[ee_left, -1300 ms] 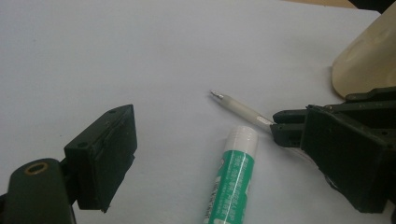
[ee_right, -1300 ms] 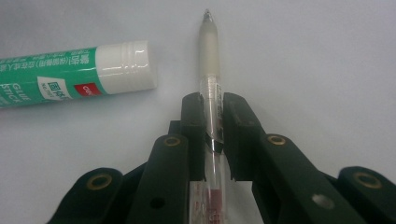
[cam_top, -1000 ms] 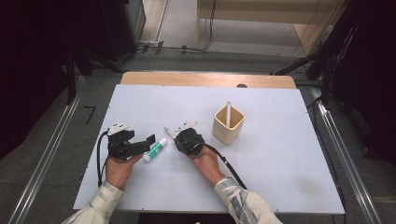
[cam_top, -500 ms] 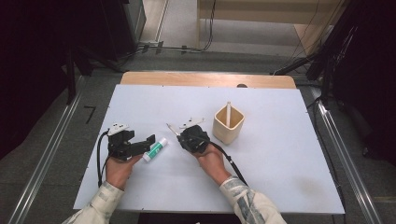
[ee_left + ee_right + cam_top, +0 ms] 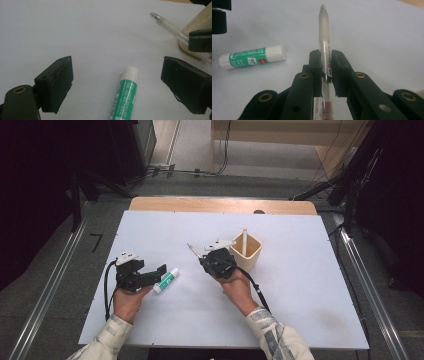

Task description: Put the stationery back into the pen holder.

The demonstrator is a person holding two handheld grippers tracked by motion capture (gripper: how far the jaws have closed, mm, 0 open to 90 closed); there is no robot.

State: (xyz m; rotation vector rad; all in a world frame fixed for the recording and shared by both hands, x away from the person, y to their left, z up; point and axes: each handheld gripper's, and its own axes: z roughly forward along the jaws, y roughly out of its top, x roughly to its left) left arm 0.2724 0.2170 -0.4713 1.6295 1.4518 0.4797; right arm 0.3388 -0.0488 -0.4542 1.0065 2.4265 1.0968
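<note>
While the right gripper [image 5: 326,62] is clamping a clear pen [image 5: 323,37] between its two black jaws, the pen's capped tip is pointing forward past the jaw ends and its barrel is running back between them toward the camera. Seen from the high view, that right gripper [image 5: 207,255] is sitting just beside a wooden cup [image 5: 248,251] on the white table [image 5: 310,285], and the pen [image 5: 193,250] is sticking out to the left of the gripper, away from the cup. A white stick [image 5: 244,240] is standing upright inside the cup.

The left gripper [image 5: 117,82] is resting with its jaws spread wide apart, and a glue stick [image 5: 125,95] with a green label and a white cap is lying on the table between them, touching neither jaw. From above, the left gripper [image 5: 159,272] is pointing rightward, with the glue stick [image 5: 166,280] lying at a slant right at the tips of its jaws. In the right gripper view the glue stick [image 5: 252,60] is lying flat on the table off to the left, well apart from the held pen.

The person's hands are gripping both tools from the near edge, with patterned sleeves [image 5: 272,335] showing at the bottom of the high view. A black cable [image 5: 107,285] is looping from the left gripper.
</note>
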